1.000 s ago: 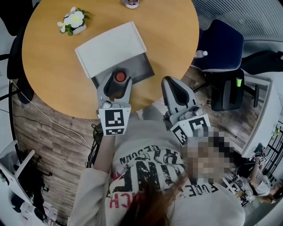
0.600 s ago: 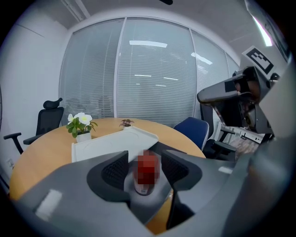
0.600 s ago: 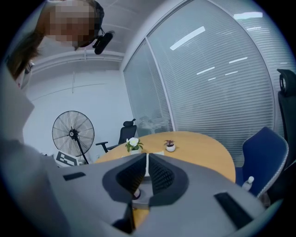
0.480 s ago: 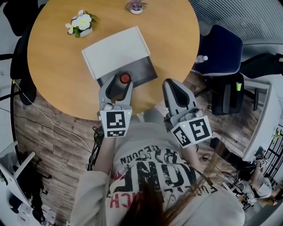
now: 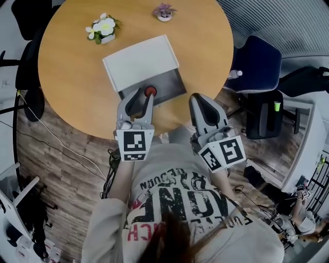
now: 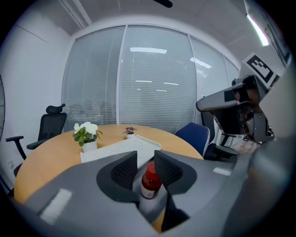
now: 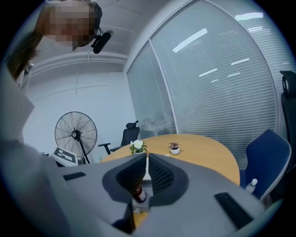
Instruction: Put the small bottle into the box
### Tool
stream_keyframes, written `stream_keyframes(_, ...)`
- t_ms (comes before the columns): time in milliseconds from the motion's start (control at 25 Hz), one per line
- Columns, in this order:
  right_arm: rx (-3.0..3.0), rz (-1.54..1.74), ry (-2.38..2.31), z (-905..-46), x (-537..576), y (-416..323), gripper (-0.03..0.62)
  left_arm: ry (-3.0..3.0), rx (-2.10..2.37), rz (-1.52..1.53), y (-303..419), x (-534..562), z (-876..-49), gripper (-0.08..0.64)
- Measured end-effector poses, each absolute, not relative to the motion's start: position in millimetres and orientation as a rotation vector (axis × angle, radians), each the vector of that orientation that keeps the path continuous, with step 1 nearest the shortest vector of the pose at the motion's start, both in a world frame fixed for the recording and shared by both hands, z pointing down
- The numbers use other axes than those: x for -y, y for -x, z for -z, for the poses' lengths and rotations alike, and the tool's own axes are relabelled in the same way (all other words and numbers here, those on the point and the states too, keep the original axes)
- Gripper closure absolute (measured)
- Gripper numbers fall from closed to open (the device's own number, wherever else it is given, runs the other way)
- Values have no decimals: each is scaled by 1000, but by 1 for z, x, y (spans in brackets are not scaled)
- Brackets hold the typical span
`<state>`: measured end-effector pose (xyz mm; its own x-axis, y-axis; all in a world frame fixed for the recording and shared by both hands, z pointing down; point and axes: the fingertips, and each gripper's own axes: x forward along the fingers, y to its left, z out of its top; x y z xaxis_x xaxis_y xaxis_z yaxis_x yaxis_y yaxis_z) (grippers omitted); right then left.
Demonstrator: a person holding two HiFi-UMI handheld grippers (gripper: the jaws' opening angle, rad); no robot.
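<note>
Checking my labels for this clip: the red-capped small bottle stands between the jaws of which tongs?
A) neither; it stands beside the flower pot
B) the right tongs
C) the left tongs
C: the small bottle stands between the jaws of the left tongs, which are closing around it; the right tongs hold nothing.

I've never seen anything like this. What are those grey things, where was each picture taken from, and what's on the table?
No robot here: a person holds a two-jaw gripper in each hand. The overhead picture comes from a camera on the person's head; the other two come from cameras riding on each gripper. On the round table stand a box, a flower pot, a small plant and a red-capped bottle. The left gripper has its jaws closing around the bottle, but they don't press it yet. The right gripper is shut and empty.
</note>
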<state>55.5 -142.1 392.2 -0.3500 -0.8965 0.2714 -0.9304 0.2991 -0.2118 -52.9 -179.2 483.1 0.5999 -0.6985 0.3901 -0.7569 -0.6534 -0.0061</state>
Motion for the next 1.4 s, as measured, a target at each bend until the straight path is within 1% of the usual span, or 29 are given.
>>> stream_keyframes(520,2473,-482,-1747,-383,137,-54,571,-2698,1242,-462,53,178,-461,548)
stream_keyframes(880,2506,-449,-1748,-374,136,-62,571,-2764,1341,-408,52,190,-430,549)
stream_keyframes(1120,2555,-445,-1716,-364,133,-69,571,-2835,1410,-399,56,193,-390,549)
stream_keyframes(1400,2637,-409,-1669,-345,133,-97,571,-2875,1535,-325,42,199,-335,549)
